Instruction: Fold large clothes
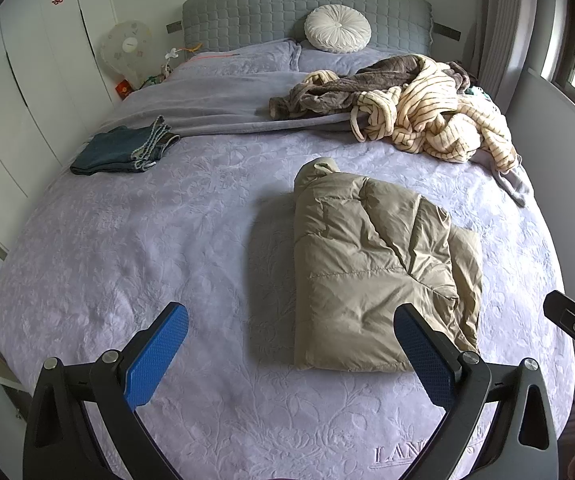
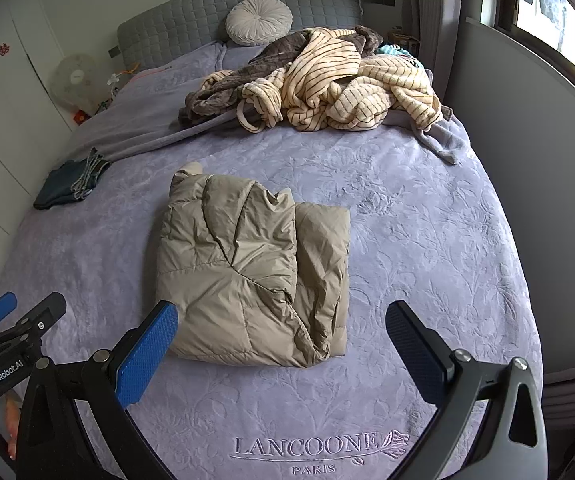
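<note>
Both the left tongs (image 1: pixel 291 348) and right tongs (image 2: pixel 281 344) are hovering wide open and empty above the folded khaki puffer jacket (image 2: pixel 247 276) lying on the bed (image 2: pixel 427 240).

Folded jacket (image 2: pixel 247 276) mid-bed (image 2: pixel 427 240); jeans (image 2: pixel 69 184) left, robe heap (image 2: pixel 327 88) behind.

Soft daylight from right window (image 2: pixel 559 16) — sharp, heavy fisheye warp w/ dark corners.
</note>
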Demonstrator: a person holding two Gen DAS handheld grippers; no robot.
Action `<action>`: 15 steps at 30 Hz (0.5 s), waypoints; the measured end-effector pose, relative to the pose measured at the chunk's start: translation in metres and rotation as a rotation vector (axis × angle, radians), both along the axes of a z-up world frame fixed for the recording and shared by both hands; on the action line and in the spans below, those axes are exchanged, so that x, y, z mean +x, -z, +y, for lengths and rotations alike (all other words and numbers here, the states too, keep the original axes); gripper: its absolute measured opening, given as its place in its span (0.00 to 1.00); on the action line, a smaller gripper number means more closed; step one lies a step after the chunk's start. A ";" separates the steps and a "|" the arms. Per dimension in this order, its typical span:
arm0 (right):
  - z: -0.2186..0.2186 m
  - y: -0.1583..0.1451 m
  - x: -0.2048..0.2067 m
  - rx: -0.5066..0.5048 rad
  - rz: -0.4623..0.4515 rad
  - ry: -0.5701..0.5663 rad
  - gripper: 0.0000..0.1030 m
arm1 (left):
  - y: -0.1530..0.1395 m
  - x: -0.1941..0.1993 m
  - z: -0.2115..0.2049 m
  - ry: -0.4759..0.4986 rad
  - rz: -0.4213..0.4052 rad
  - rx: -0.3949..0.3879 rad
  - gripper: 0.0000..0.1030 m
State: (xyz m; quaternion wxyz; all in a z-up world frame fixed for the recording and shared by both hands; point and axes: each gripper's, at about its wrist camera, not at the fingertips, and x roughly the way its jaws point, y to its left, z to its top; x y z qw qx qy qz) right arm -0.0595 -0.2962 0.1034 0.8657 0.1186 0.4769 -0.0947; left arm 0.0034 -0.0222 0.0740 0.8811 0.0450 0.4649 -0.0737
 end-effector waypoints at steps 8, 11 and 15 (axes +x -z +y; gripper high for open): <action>-0.001 0.000 0.001 0.002 0.001 -0.003 1.00 | 0.000 0.001 0.000 0.001 0.001 0.000 1.00; -0.001 0.000 0.000 0.002 0.001 -0.003 1.00 | 0.000 0.000 0.000 0.001 0.001 0.000 1.00; -0.002 0.000 0.001 0.000 0.001 -0.004 1.00 | 0.000 0.000 0.000 0.001 0.002 -0.001 1.00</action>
